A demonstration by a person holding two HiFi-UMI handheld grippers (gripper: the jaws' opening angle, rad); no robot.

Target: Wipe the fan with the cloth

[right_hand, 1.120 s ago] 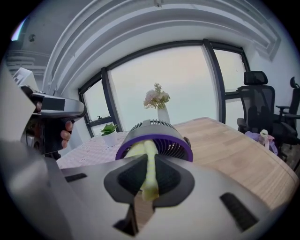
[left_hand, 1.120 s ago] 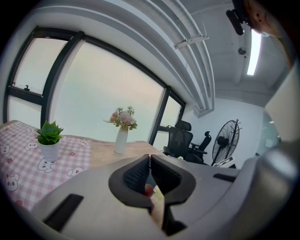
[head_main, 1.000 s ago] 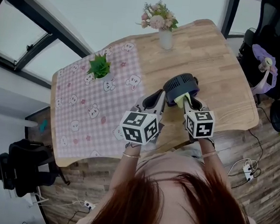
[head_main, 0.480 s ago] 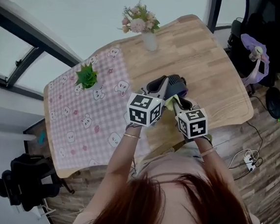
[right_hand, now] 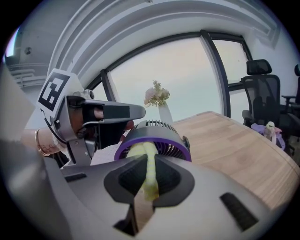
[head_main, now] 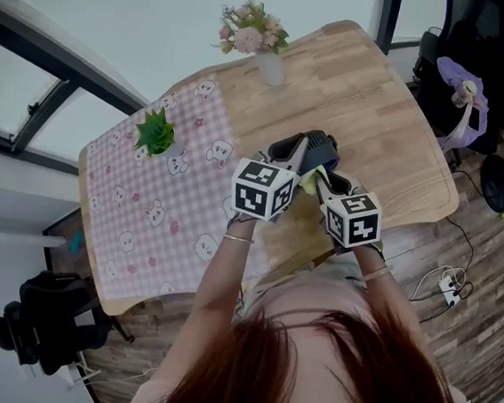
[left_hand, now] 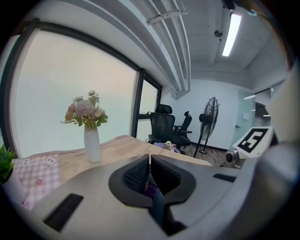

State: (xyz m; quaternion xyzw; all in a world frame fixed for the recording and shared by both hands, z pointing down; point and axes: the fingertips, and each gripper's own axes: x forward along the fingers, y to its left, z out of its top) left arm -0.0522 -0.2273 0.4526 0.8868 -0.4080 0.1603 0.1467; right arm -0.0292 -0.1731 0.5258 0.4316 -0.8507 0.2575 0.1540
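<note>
The fan (right_hand: 161,140), a small round one with a purple ring, sits between the two grippers at the near edge of the wooden tabletop (head_main: 393,121). No view settles whether it rests on the wood or is held just above it. A yellow-green cloth (right_hand: 138,149) is bunched against the ring and the front grille. The right gripper (right_hand: 149,174) has its jaws closed tight on a fold of that cloth, which runs up from between them onto the fan. The left gripper (left_hand: 150,173) comes in from the fan's other side. Its jaws are almost together on a thin dark part, with a bit of purple showing just beneath, so it seems to be steadying the fan.

Wiping looks under way, with cloth and fan already in contact at one spot on the rim. Nothing shows how much has been cleaned, and I judge the rest of the ring, grille and body are probably yet to do.

Further off stand a pink checked mat (head_main: 145,204), a small green plant (head_main: 155,132) and a vase of flowers (head_main: 269,65).
</note>
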